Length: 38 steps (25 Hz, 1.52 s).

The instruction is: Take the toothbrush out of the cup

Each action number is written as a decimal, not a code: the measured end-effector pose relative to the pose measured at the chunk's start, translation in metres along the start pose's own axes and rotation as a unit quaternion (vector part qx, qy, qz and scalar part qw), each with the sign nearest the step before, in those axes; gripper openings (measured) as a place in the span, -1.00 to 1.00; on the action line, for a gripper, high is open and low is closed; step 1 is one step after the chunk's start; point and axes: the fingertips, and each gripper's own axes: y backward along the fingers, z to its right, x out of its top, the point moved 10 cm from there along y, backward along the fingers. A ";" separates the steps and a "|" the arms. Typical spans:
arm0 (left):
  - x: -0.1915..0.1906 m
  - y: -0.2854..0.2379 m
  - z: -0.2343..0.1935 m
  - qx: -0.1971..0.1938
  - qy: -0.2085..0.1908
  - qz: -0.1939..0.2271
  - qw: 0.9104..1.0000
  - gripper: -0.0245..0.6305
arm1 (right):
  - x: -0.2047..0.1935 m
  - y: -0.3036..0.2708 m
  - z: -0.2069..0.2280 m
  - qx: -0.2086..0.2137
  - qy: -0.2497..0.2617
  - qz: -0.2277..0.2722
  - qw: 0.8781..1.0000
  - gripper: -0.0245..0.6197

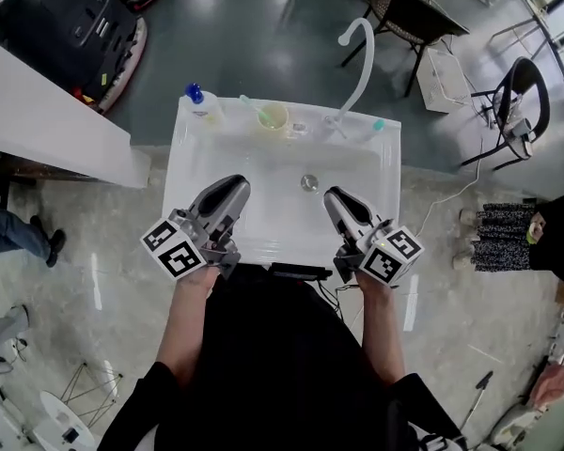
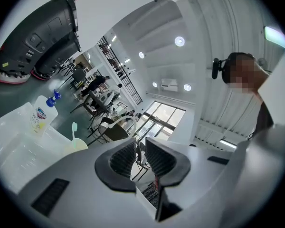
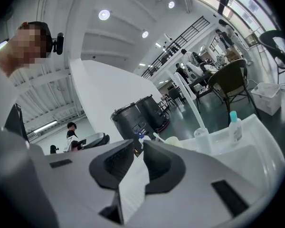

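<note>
A pale yellow cup (image 1: 274, 116) stands on the back ledge of the white sink (image 1: 193, 172), with a mint-green toothbrush (image 1: 246, 101) leaning out of it to the left. From the left gripper view the cup (image 2: 79, 145) and toothbrush (image 2: 74, 129) lie far ahead to the left. In the right gripper view the cup (image 3: 174, 140) and toothbrush (image 3: 157, 137) show just above the jaws. My left gripper (image 1: 229, 194) and right gripper (image 1: 336, 201) hover over the sink's near edge, well short of the cup. Both have jaws slightly apart with nothing between them.
A bottle with a blue cap (image 1: 200, 102) sits at the sink's back left corner. A curved white faucet (image 1: 355, 73) and a small teal-capped bottle (image 1: 379, 125) stand at the back right. The drain (image 1: 308, 182) lies in the basin. Chairs and tables stand beyond.
</note>
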 end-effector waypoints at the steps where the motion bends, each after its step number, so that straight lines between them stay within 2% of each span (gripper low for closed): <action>1: 0.004 -0.003 -0.006 -0.003 0.002 0.000 1.000 -0.77 | 0.002 -0.005 0.000 -0.003 0.001 -0.004 1.000 -0.78; 6: 0.017 -0.016 -0.050 -0.012 0.017 -0.017 1.000 -0.76 | 0.009 -0.038 0.000 -0.027 0.008 -0.018 0.999 -0.75; 11: 0.014 -0.034 -0.103 -0.005 0.017 -0.047 0.999 -0.59 | 0.009 -0.063 0.002 -0.049 0.021 -0.029 0.998 -0.75; 17: 0.007 -0.058 -0.141 0.029 0.016 -0.072 0.997 -0.45 | 0.004 -0.083 0.017 -0.041 0.013 -0.044 0.998 -0.75; 27: -0.004 -0.092 -0.173 0.103 -0.005 -0.096 0.990 -0.34 | 0.008 -0.102 0.051 -0.005 -0.004 -0.068 0.998 -0.73; 32: -0.007 -0.118 -0.200 0.128 -0.022 -0.120 0.984 -0.32 | 0.011 -0.092 0.057 -0.015 -0.007 -0.064 0.998 -0.73; 38: -0.007 -0.131 -0.223 0.150 -0.031 -0.116 0.981 -0.33 | 0.009 -0.074 0.063 -0.034 -0.011 -0.060 0.998 -0.73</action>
